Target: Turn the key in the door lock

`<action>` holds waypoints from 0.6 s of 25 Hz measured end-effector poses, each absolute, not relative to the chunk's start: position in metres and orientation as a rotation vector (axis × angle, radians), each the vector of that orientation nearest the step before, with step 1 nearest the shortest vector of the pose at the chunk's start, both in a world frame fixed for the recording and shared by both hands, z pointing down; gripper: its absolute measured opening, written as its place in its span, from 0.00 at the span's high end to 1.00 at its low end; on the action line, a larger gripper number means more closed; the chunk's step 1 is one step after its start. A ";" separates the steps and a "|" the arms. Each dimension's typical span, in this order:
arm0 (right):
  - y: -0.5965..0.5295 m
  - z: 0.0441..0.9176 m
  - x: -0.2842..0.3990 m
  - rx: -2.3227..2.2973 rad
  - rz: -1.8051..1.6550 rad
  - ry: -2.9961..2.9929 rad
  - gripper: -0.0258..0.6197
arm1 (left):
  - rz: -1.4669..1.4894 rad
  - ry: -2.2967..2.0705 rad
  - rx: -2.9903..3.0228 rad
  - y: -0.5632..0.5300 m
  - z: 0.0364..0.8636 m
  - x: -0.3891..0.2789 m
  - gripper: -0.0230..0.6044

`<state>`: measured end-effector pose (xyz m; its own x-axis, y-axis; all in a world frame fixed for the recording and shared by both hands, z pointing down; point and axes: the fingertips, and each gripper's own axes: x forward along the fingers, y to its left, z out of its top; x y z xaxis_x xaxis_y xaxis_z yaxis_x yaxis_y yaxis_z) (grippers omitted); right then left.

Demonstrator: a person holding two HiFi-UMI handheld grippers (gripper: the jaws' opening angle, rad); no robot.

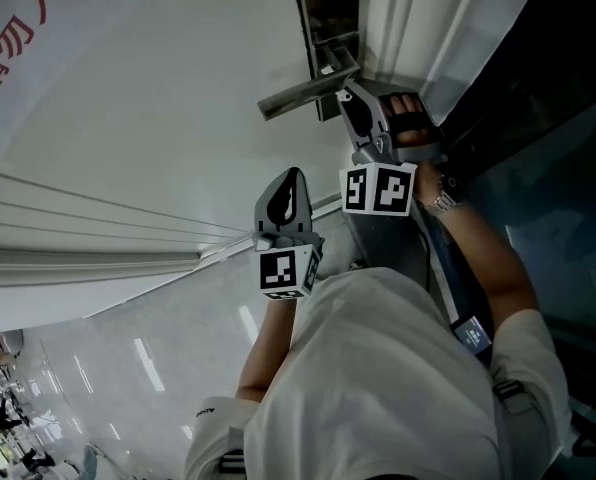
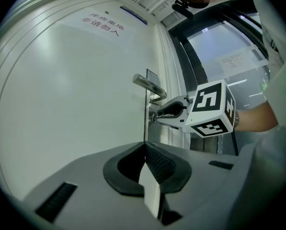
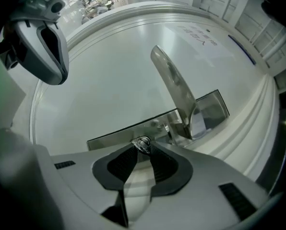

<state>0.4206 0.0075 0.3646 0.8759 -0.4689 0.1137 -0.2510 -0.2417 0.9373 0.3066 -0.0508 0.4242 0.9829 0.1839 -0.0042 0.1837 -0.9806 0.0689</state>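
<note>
White door (image 1: 158, 118) fills most of the head view, with red characters (image 1: 18, 28) at its far corner and a glossy floor (image 1: 158, 368) below. A dark lock plate (image 1: 328, 8) sits at the door's edge, and a metal door handle (image 1: 303, 93) sticks out from it. The right gripper (image 1: 342, 88) is held up to the plate just under the handle by the right hand (image 1: 413, 123), which has a wristwatch (image 1: 440, 203) on its wrist. The left gripper (image 1: 286, 203) hangs nearer the person, well apart from the lock, its jaws drawn to a point. From the left gripper view, the left gripper (image 2: 144, 146) shows its two jaw tips meeting with nothing between them. Beyond them stand the door (image 2: 76, 95), the door handle (image 2: 149, 84) and the right gripper (image 2: 155, 115) with its marker cube (image 2: 210, 110), its tips at the door's edge below the handle. The red characters (image 2: 101, 24) sit high on the door. From the right gripper view, the lock plate (image 3: 109, 137) runs across the door (image 3: 114, 80), and the door handle (image 3: 174, 85) rises from its right part. The key (image 3: 143, 143) sits in the plate, its rounded metal head pinched between the narrow jaws of the right gripper (image 3: 142, 148). The left gripper (image 3: 55, 75) shows at the upper left, clear of the lock.
</note>
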 end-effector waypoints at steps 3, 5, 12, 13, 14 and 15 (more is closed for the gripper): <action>0.008 0.364 0.421 1.875 -0.205 -0.519 0.83 | 0.004 0.332 3.058 -0.053 0.422 0.308 0.95; 0.008 0.364 0.422 1.909 -0.185 -0.519 0.83 | 0.008 0.361 3.054 -0.057 0.423 0.309 0.95; 0.010 0.362 0.424 2.071 -0.109 -0.527 0.83 | 0.042 0.457 3.039 -0.067 0.426 0.310 0.95; 0.010 0.362 0.424 2.099 -0.103 -0.531 0.83 | 0.039 0.469 3.037 -0.068 0.425 0.311 0.95; 0.010 0.362 0.424 2.130 -0.097 -0.537 0.83 | 0.037 0.480 3.035 -0.070 0.424 0.311 0.95; 0.010 0.362 0.424 2.172 -0.087 -0.550 0.83 | 0.046 0.490 3.034 -0.071 0.425 0.311 0.95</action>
<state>0.4243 0.0102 0.3619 0.9001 -0.4156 0.1311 -0.3550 -0.5248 0.7737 0.3112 -0.0713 0.4254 0.9489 0.3151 0.0184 0.3131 -0.9470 0.0714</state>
